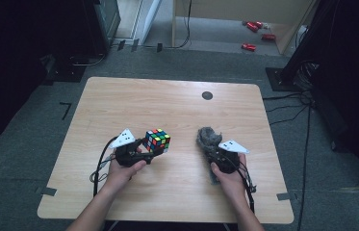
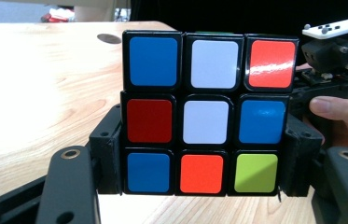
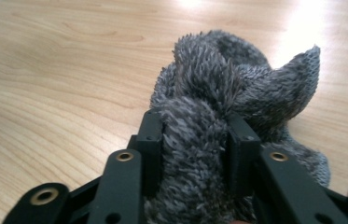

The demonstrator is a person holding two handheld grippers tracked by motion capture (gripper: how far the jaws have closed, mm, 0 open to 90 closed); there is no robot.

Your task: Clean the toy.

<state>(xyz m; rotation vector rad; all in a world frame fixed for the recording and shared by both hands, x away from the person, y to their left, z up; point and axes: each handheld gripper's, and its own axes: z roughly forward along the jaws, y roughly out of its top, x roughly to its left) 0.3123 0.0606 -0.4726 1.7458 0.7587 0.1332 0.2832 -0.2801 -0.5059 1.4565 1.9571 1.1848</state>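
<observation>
My left gripper clasped the cube above the table; my right gripper pinched the grey cloth. The cloth rested on the table.

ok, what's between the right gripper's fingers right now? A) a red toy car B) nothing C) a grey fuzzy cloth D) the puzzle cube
C: in the right gripper view the right gripper has its fingers pressed on either side of a bunched grey fuzzy cloth, while the puzzle cube sits in the left gripper.
</observation>
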